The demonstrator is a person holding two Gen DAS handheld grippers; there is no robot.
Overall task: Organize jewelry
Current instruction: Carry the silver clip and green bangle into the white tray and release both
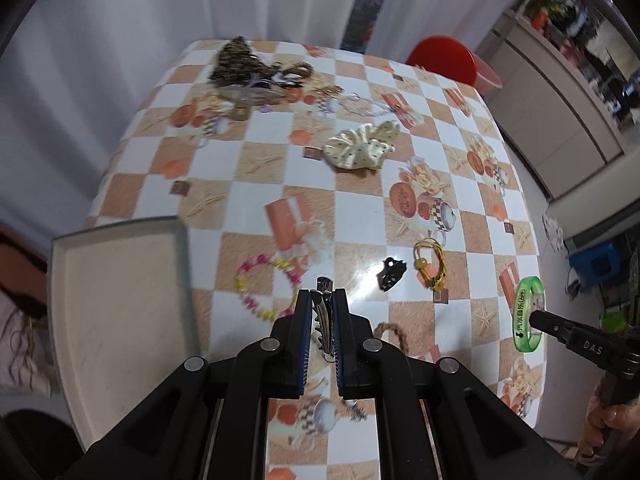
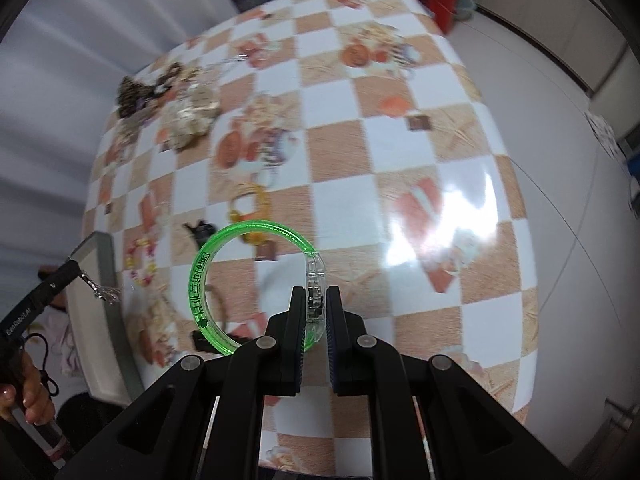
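My left gripper [image 1: 323,300] is shut on a silver toothed hair clip [image 1: 323,320], held above the table just right of a grey tray [image 1: 120,300]. My right gripper [image 2: 316,300] is shut on the clear clasp of a green bangle [image 2: 208,280], held above the table; it also shows in the left wrist view [image 1: 528,312]. On the table lie a pink-and-yellow bead bracelet [image 1: 264,284], a small black claw clip [image 1: 391,274], a yellow hair tie [image 1: 430,264], a cream scrunchie [image 1: 360,146] and a tangled heap of jewelry [image 1: 256,76].
The checkered tablecloth [image 1: 360,208] covers the table. A red chair [image 1: 444,58] stands behind its far edge. A braided loop [image 1: 394,334] lies by my left fingers. The tray also shows at the left of the right wrist view [image 2: 108,320].
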